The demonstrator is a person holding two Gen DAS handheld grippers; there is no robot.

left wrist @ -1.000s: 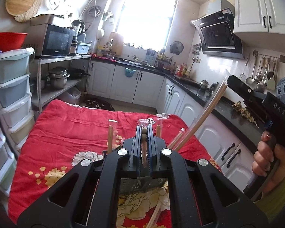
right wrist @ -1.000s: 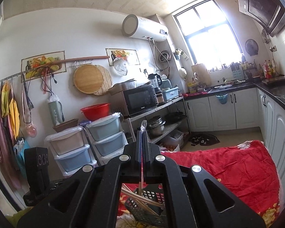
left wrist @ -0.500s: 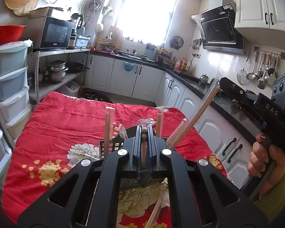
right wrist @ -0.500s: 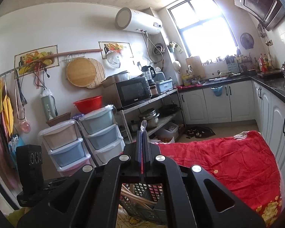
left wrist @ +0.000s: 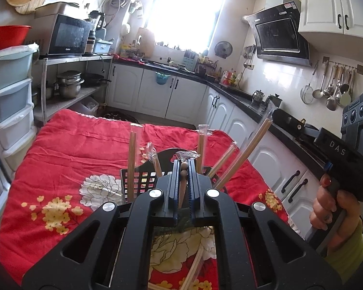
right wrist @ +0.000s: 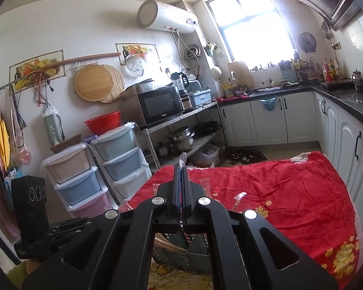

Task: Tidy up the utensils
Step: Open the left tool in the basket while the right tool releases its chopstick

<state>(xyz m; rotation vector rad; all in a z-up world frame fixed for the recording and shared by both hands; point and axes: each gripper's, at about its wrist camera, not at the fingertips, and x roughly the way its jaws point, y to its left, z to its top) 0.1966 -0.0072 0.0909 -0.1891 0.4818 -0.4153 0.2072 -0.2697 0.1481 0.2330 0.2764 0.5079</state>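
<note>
Red floral bedding (left wrist: 79,149) is topped by a dark lattice basket (left wrist: 142,181) of wrapped chopsticks. A beaded wooden stick (left wrist: 183,181) is pinched by the left gripper (left wrist: 183,166) above it; a thin wrapped stick (right wrist: 181,166) is clamped in the right gripper (right wrist: 181,171).

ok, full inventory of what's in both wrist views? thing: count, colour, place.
basket: one, dark grid-walled, on the red cloth ahead of both grippers
wrapped chopsticks: several, tan in clear sleeves, upright or leaning in the basket
cloth: one, red with flowers, over the table
microwave: one, black-fronted, on the metal shelf
drawer units: two stacks, pastel, by the wall
red basin: one, above the drawers
left gripper: shut on a wooden-handled utensil in a clear wrapper
right gripper: shut on a thin wrapped utensil
</note>
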